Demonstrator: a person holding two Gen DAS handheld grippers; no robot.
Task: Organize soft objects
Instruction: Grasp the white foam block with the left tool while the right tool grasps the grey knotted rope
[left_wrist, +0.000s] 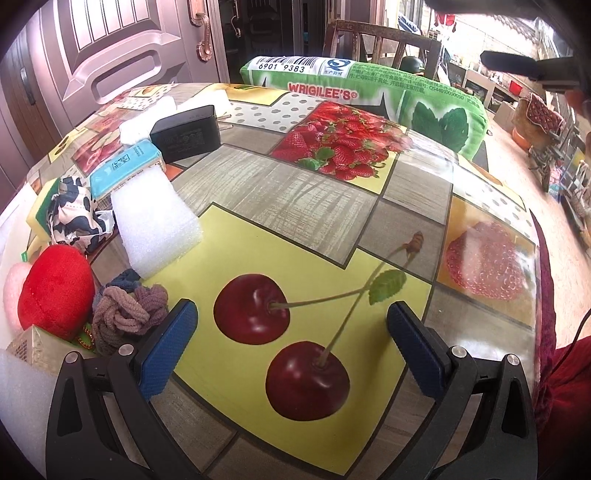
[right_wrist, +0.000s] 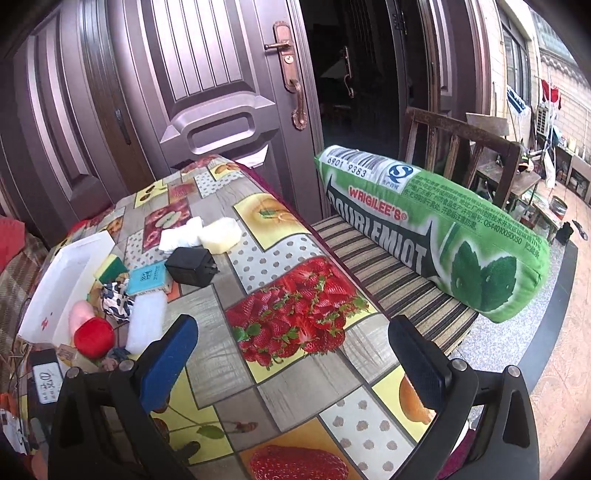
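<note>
1. Clearly the soft things sit bunched along the left side of the table (left_wrist: 332, 206): a red plush heart (left_wrist: 55, 288), a knot of mauve and grey hair ties (left_wrist: 125, 314), a white foam block (left_wrist: 155, 225), a cow-print cloth (left_wrist: 74, 214) and a blue tissue pack (left_wrist: 125, 166).
2. A white rectangular tray (right_wrist: 62, 273) stands just beyond them at the table's edge; it looks the likely place to gather them.
3. The left gripper (left_wrist: 291, 347) hovers over the printed cherries, its fingers released and empty; the hair ties lie just beside its left finger.
4. The right gripper (right_wrist: 291, 358) hangs higher over the strawberry print, fingers likewise spread with nothing between them.
5. Start with the nearest item: swing left, straddle the hair ties, squeeze gently.
6. Leave the black plug adapter (left_wrist: 188, 133); it is hard, not soft.
7. A green mint-gum pillow (right_wrist: 443, 229) rests on the striped bench beside the table, probably needing both grippers.
</note>
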